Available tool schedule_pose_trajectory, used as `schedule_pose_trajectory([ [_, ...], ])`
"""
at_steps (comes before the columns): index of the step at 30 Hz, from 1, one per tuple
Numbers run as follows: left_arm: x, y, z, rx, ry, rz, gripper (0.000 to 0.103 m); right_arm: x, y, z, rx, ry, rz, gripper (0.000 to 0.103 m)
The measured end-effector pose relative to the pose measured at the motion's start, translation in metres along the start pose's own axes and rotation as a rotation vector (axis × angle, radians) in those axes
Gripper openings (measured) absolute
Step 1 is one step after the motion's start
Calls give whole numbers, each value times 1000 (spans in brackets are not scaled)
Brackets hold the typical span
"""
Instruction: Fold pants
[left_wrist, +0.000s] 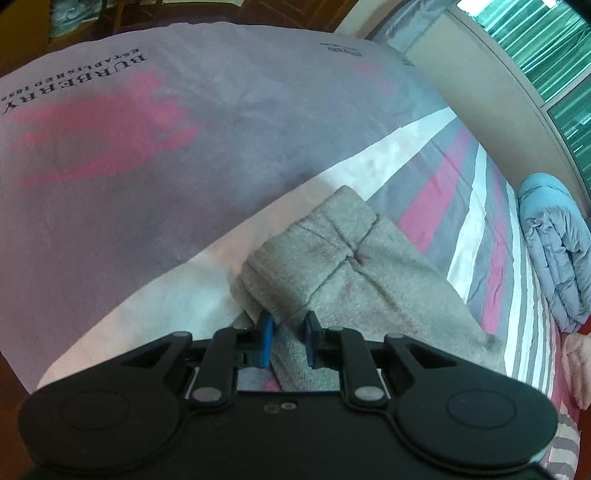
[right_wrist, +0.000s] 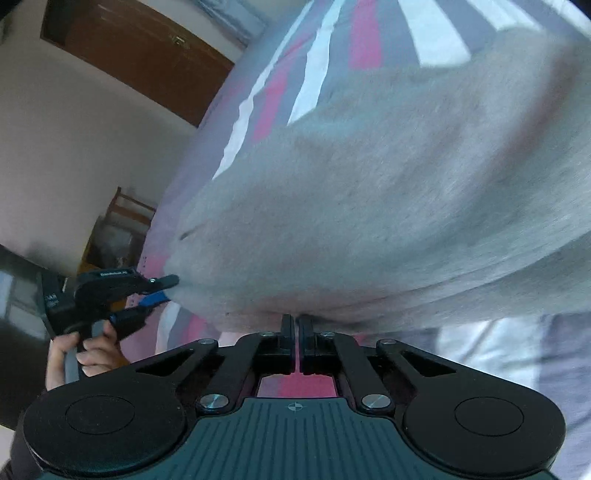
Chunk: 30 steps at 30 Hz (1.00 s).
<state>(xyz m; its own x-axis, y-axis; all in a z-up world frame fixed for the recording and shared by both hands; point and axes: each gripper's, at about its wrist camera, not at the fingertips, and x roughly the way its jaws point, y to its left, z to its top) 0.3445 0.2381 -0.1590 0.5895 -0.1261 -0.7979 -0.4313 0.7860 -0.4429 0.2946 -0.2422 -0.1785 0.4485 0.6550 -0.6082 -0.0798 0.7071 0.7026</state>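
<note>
While the left gripper (left_wrist: 289, 341) is pinching the grey pants (left_wrist: 351, 251) at their edge, its jaws are pressing together. The right gripper (right_wrist: 296, 325) is clamping the hem; bare bed (left_wrist: 147, 166) is lying beyond

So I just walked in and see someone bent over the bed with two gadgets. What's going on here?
A person is folding grey pants on a striped bed sheet, with a handheld gripper in each hand. The left gripper is shut on a bunched bit of the fabric, and the right gripper is shut on the near edge of the pants. A blue quilt lies bundled at the side of the bed.
</note>
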Motion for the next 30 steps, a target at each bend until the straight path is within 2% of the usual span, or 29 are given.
schedule_pose_trajectory([
  [1,1,-1,-2,11,0,6,8,-4,-4,2,20,-5,-4,5],
  [2,1,-3,-5,33,-5,15,8,-8,-10,3,43,-10,-10,11],
  [5,0,-7,-10,77,-17,30,8,-17,-26,8,110,-36,-22,43],
  [6,0,-6,-10,70,-15,27,8,-20,-29,9,122,-47,-33,43],
  [8,0,-4,-9,63,-11,21,8,-24,-30,13,142,-73,-86,43],
  [11,0,-3,-7,63,-7,17,8,-26,-34,13,218,-62,-108,43],
  [15,3,-1,-7,60,-4,11,8,-35,-37,12,217,-61,-175,43],
  [21,3,3,-6,49,-1,-1,8,-26,-48,18,303,-150,-176,42],
  [22,3,4,-5,40,-3,-3,8,-22,-48,17,315,-153,-165,33],
  [23,2,5,-3,30,-5,-7,7,-14,-44,17,314,-146,-147,6],
  [25,-1,6,-1,28,-18,-17,7,-18,-32,14,280,-179,-140,6],
  [27,-2,7,-1,30,-30,-14,7,-33,-9,16,139,-238,-135,6],
  [29,0,9,-4,26,-33,-13,8,-39,-1,15,96,-247,-112,6],
  [30,1,8,-6,35,-31,-2,10,-35,-2,13,95,-230,-127,6],
])
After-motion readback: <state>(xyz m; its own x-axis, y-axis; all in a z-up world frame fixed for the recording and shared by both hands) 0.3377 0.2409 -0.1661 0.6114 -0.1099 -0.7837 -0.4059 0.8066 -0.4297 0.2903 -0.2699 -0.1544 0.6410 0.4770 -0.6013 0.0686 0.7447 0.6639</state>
